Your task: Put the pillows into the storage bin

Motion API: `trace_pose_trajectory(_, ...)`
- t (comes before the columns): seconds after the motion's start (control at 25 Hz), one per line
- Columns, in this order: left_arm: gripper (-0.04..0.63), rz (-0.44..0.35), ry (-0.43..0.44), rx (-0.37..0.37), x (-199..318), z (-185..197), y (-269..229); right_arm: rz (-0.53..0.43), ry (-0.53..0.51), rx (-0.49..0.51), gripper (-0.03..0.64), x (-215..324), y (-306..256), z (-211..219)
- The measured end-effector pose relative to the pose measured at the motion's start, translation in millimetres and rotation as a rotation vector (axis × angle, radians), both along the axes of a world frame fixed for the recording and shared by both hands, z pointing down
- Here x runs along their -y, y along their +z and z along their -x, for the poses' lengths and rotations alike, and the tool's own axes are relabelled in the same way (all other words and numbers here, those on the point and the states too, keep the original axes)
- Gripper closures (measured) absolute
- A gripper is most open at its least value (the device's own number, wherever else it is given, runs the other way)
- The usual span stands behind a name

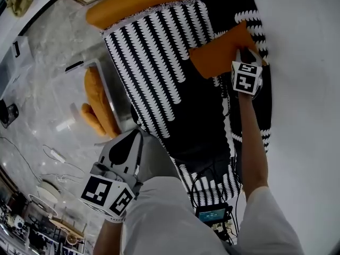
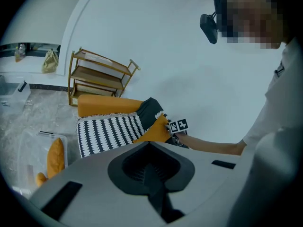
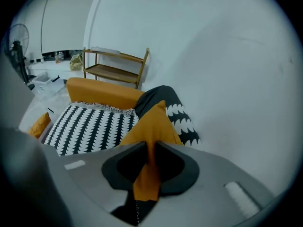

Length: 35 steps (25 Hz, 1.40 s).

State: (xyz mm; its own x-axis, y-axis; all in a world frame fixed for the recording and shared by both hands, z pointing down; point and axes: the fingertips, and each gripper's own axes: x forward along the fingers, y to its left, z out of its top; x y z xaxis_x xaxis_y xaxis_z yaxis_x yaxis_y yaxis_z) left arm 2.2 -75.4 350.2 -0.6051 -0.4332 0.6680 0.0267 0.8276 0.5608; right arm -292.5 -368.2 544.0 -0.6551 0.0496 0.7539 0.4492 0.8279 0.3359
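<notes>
1. No legible text, brand, number or sign found in any view.
2. Cube point(image 1: 109, 194) on the left gripper point(image 1: 134, 137): black-and-white square markers only, with no letters or digits.
3. Cube point(image 1: 246, 78) on the right gripper point(image 1: 241, 52): the same kind of markers, nothing readable.
4. Small screen point(image 1: 211, 214), bottom of the head view: lit teal, characters too small to read.

L gripper point(image 1: 129, 142) sits low, close to the torso, angled down-fwd, 2 jaws closed together w/ nothing btwn them. R arm point(image 1: 252, 142) is stretched straight out ahead, forearm bare, white sleeve ending near the elbow. R gripper point(image 1: 240, 51) at the end of it tilts down, both jaws pinched on a corner of the orange pillow point(image 1: 220, 54), fabric fold running btwn the pads.
</notes>
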Motion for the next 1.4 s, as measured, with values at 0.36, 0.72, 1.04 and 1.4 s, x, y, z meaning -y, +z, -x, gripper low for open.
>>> trace_pose_trajectory(0.36, 0.586, -0.024, -0.055, 0.006, -14, -7, -12, 0.09, 0.021, -0.001, 0.574, -28, -26, -12)
trace_pose_trajectory(0.72, 0.586, -0.034, -0.084, 0.034, -48, -33, -32, 0.185, -0.006, 0.031, 0.588, -90, -75, -53)
trace_pose_trajectory(1.04, 0.586, -0.036, -0.159, 0.056, -70, -66, -41, 0.313, -0.092, 0.033, 0.592, -160, -106, -79)
trace_pose_trajectory(1.4, 0.586, -0.028, -0.29, 0.064, -124, -135, -36, 0.32, -0.273, 0.027, 0.595, -267, -107, -134)
